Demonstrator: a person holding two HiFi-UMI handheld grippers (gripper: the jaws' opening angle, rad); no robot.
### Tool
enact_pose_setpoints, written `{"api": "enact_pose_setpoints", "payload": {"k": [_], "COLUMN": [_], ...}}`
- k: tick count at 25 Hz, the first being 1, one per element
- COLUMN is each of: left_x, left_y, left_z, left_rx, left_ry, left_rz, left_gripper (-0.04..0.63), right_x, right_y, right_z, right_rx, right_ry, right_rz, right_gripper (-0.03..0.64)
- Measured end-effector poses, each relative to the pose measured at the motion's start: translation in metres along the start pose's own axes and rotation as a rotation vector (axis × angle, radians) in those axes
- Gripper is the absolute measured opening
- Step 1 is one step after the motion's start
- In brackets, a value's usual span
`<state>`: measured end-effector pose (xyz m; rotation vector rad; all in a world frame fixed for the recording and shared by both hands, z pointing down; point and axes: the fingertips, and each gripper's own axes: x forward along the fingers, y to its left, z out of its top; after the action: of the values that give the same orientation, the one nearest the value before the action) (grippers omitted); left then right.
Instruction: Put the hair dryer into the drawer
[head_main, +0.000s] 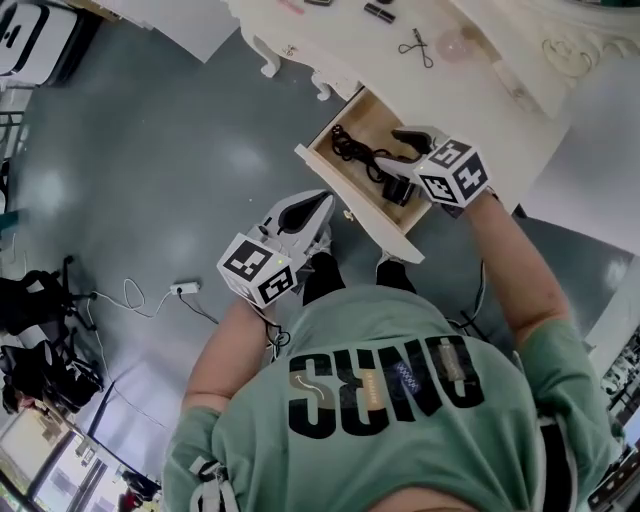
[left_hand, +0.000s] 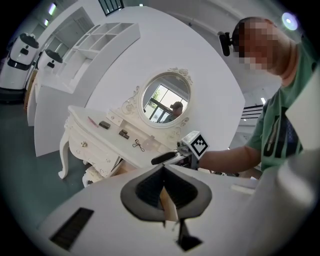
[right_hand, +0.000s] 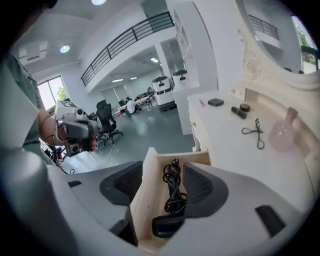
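Note:
The wooden drawer (head_main: 356, 203) of the white dressing table (head_main: 330, 40) stands pulled out. In it lies the black hair dryer (head_main: 398, 188), its coiled cord (head_main: 350, 145) towards the back. My right gripper (head_main: 402, 148) hovers over the drawer's right end, open, with nothing between its fingers. In the right gripper view the dryer (right_hand: 167, 226) and the drawer's wall (right_hand: 144, 200) show between the spread jaws of that gripper (right_hand: 165, 172). My left gripper (head_main: 320, 202) hangs in front of the drawer, apart from it, jaws together and empty; its pads (left_hand: 150, 187) meet in the left gripper view.
On the tabletop lie an eyelash curler (head_main: 418, 45), a pink bottle (head_main: 455, 45) and small dark items (head_main: 380, 12). An oval mirror (left_hand: 165, 97) stands on the table. A power strip with cable (head_main: 183, 288) lies on the grey floor at left, near black chairs (head_main: 35, 330).

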<state>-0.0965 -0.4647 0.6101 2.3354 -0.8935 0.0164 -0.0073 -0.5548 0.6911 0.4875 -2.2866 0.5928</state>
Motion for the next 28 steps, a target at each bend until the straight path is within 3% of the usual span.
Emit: {"api": "enact_pose_setpoints", "payload": {"k": [6,11,18,28], "left_x": [-0.001,-0.005,-0.019,-0.039], "left_y": [-0.053,-0.098,-0.143,-0.176], "left_z": [0.050,0.092,0.120,0.134], "left_rx": [0.079,0.158,0.227,0.280], "left_ry": [-0.048,-0.102,-0.146,-0.188], "left_rz": [-0.024,-0.055,-0.083,-0.098], "left_gripper": [0.009,0.009,0.009,0.009], "right_x": [-0.125,-0.224,-0.313,-0.370], "right_y": [0.026,0.049,0.080,0.100], "right_z": [0.054,0.070,0.066,0.054], "right_rx": [-0.002,0.003,-0.025,-0.005], "right_ry": [-0.290,-0.486,-0.659,-0.795], "right_rz": [-0.033,-0.092,-0.213,-0.315], "right_gripper": [0.198,0.142,0.076,-0.005]}}
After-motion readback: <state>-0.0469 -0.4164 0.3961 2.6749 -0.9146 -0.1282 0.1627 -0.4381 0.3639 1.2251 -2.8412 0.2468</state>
